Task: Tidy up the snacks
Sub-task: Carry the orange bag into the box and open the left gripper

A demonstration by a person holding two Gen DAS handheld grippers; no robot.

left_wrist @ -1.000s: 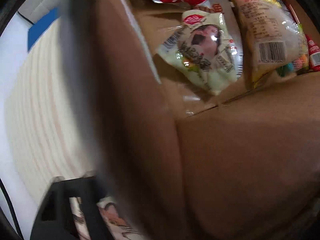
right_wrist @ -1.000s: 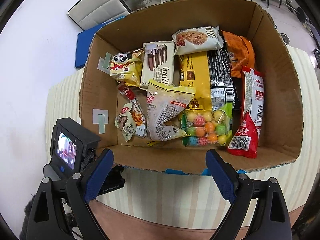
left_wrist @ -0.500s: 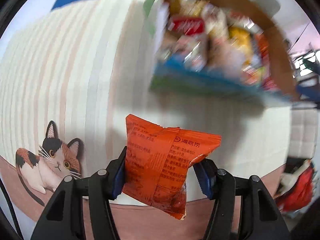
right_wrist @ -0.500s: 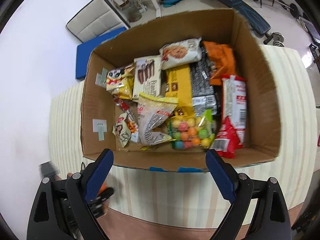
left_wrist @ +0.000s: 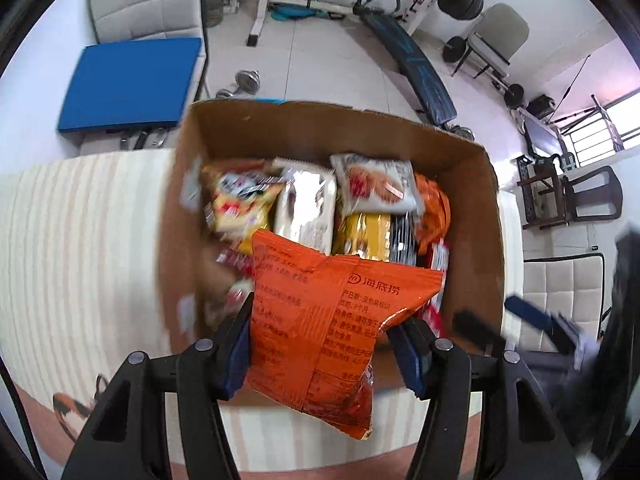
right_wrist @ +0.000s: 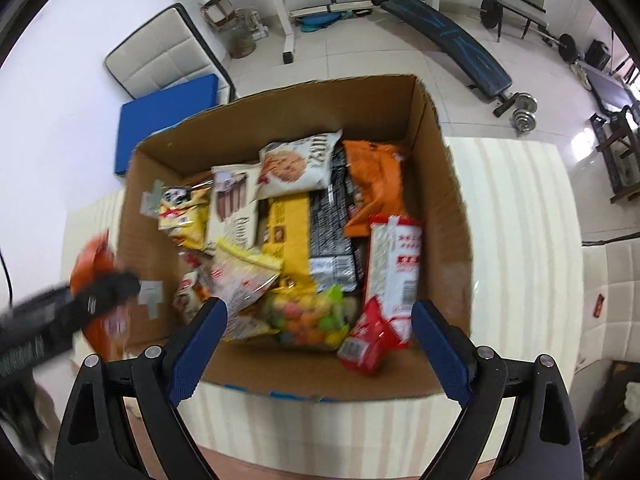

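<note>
My left gripper (left_wrist: 326, 344) is shut on an orange snack packet (left_wrist: 320, 320) and holds it above the near edge of an open cardboard box (left_wrist: 486, 216). The box (right_wrist: 452, 200) holds several snack packets, among them a cookie bag (right_wrist: 296, 166), a yellow pack (right_wrist: 290, 236), a red and white pack (right_wrist: 386, 276) and a bag of coloured balls (right_wrist: 308, 318). My right gripper (right_wrist: 320, 340) is open and empty above the box's near wall. The left gripper with the orange packet (right_wrist: 94, 264) shows blurred at the left of the right wrist view.
The box stands on a striped cream tablecloth (left_wrist: 80, 240). Beyond the table lie a blue mat (left_wrist: 128, 84), a white padded chair (right_wrist: 160, 60), a weight bench (right_wrist: 452, 40) and dumbbells (right_wrist: 522, 114). My right gripper (left_wrist: 560, 328) shows blurred at the right of the left wrist view.
My left gripper has lifted the orange packet from beside the box and swung it over the box's near edge. My right gripper has risen and drawn back slightly, still open.
</note>
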